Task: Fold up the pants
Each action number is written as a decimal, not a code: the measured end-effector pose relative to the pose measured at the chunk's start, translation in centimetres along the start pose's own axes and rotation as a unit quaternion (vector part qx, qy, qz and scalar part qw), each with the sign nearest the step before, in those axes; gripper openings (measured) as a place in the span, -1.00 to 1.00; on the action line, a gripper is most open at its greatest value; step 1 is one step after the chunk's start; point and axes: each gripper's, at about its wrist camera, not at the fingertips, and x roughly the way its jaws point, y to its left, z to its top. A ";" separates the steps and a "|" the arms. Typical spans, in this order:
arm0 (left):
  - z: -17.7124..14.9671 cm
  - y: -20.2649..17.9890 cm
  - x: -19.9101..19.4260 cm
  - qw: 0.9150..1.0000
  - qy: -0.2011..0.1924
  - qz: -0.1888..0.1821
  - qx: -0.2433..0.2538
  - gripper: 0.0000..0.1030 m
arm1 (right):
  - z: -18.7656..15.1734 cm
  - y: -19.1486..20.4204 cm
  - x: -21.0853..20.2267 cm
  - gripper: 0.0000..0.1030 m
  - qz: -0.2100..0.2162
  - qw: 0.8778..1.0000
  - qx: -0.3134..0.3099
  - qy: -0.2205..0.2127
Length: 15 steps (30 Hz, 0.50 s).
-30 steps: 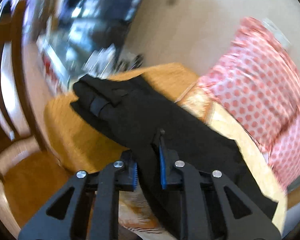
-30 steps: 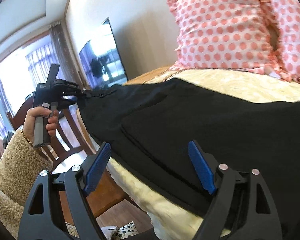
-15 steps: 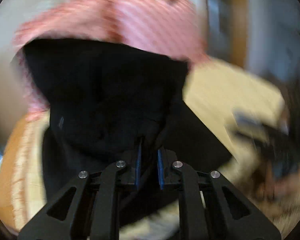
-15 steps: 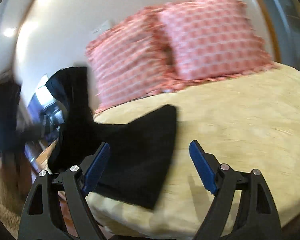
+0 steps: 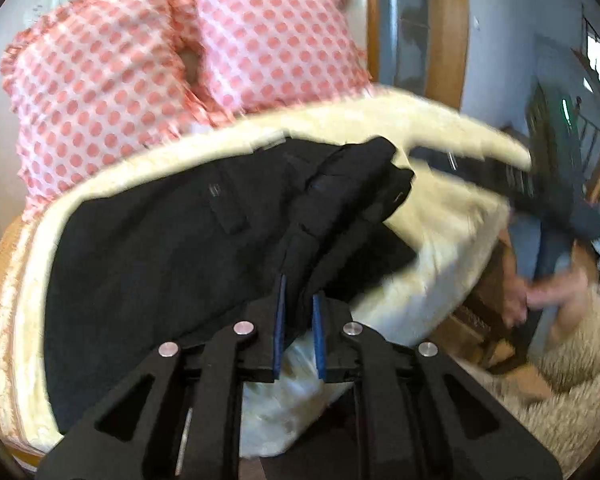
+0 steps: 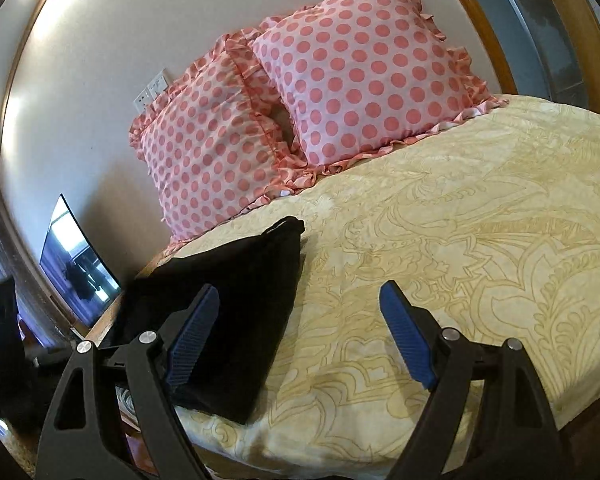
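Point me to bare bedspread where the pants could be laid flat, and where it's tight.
Free: the yellow bedspread right of the black pants, from the polka-dot pillows down to the near edge. Crowded: the left edge, where the pants lie bunched, shut in the left gripper. The right gripper is open, empty.

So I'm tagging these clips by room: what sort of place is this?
Most likely a bedroom in a home. A bed with a cream patterned bedspread carries two pink polka-dot pillows against the wall, black pants lie on it, and a flat screen stands alongside.
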 end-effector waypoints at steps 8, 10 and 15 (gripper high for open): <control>-2.2 1.5 -3.4 0.994 -0.045 -0.099 -0.030 0.61 | 0.4 4.3 0.9 0.64 0.056 0.996 -0.062 0.006; -2.0 3.1 -5.8 0.989 -0.094 -0.101 -0.050 0.85 | 0.4 6.3 1.4 0.67 0.085 0.992 -0.092 0.012; -1.0 8.3 -6.2 0.984 -0.115 0.037 -0.129 0.96 | 0.0 9.0 4.1 0.76 0.124 0.985 -0.105 0.056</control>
